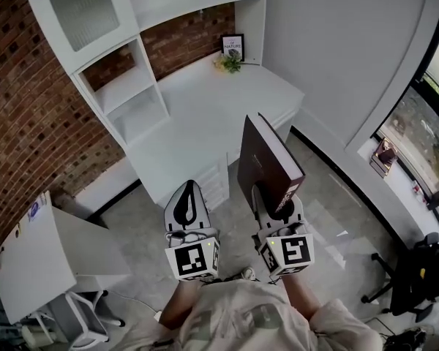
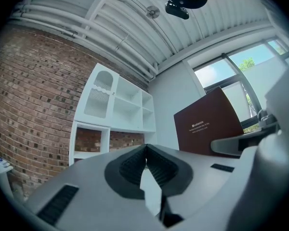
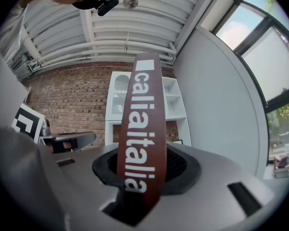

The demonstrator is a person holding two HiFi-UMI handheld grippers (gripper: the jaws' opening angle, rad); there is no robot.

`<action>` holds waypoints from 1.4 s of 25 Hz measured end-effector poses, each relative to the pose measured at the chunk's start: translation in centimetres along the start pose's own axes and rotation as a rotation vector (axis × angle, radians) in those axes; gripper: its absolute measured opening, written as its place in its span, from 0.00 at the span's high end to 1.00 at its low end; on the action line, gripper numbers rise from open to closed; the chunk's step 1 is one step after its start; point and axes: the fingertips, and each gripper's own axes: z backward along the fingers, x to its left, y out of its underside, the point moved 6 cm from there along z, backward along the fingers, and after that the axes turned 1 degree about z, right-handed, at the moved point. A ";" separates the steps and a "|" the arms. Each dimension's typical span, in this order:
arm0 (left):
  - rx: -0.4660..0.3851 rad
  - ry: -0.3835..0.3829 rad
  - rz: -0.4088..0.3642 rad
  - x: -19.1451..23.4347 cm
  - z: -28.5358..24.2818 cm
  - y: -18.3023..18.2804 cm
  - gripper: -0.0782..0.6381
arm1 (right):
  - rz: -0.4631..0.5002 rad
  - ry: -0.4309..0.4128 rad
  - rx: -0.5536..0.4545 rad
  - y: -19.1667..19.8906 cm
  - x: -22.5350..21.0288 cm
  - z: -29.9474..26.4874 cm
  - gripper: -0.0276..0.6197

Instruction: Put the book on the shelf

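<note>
The white shelf unit (image 1: 124, 86) is cut off by the top edge of the head view, so its upper doors show only in part. The white surface (image 1: 205, 104) adjoins it.

The dark brown book (image 1: 267, 159) stands on end in the air at the front edge of the surface, well apart from the shelf compartments. Its lower end is hidden inside the jaws.

The right gripper (image 1: 275, 199) clamps the book with its jaws set wide, spine facing the gripper view. The left gripper (image 1: 189, 189) is held just beside it, pointing the same way – jaws pressed together, nothing between them.

At the back of the surface are a small plant (image 1: 229, 63) and a framed picture (image 1: 233, 45) – its print is too small to read.
</note>
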 end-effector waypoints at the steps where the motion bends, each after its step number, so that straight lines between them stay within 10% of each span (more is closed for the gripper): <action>1: -0.004 -0.006 -0.001 -0.3 0.0 0.1 0.87 | 0.003 0.000 -0.001 0.0 -0.5 0.2 0.72; 18: -0.066 -0.040 -0.017 -2.5 -4.7 2.5 0.87 | 0.038 -0.011 -0.035 1.8 -6.5 -2.8 0.72; 35: -0.140 -0.131 -0.052 6.0 -32.6 3.5 0.87 | 0.072 -0.157 -0.098 0.1 -11.0 -32.9 0.72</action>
